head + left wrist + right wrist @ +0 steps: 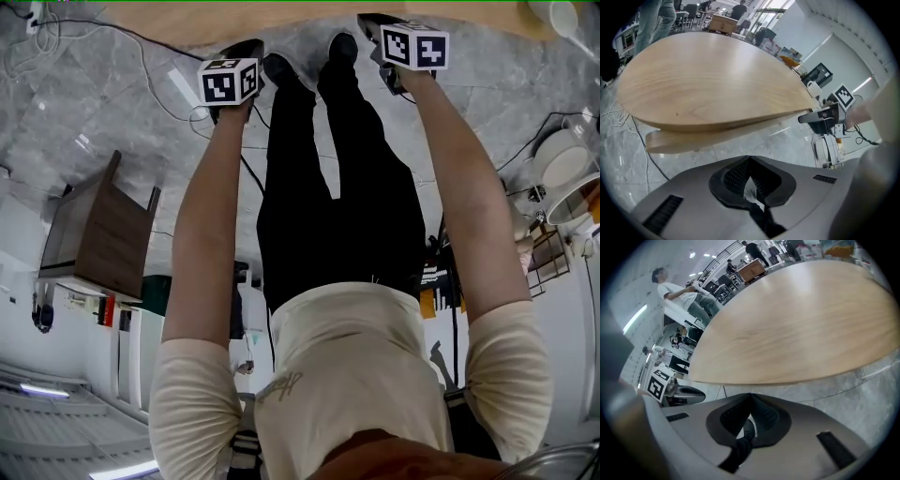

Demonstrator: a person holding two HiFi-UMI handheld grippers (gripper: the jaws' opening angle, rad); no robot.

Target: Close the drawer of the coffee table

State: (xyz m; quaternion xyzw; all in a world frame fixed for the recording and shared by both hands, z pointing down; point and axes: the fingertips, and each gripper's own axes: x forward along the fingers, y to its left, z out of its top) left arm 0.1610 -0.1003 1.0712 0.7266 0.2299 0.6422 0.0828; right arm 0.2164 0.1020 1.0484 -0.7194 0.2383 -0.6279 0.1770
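Left gripper [749,159]: my jaws clenched together, nothing between them.
Right gripper [750,397]: likewise clenched, empty.
Oval light-wood coffee table [712,79]: just ahead of both grippers, apart from them; drawer not discernible.

Bright, even indoor light from ceiling strips [635,317]; soft shadows; heavy fisheye bending, dark vignetted corners; near foregrounds blurred.

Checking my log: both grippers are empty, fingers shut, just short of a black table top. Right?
No: the table top is light wood, not black, as the left gripper view shows. The left gripper and right gripper are indeed empty, fingers shut, short of it.
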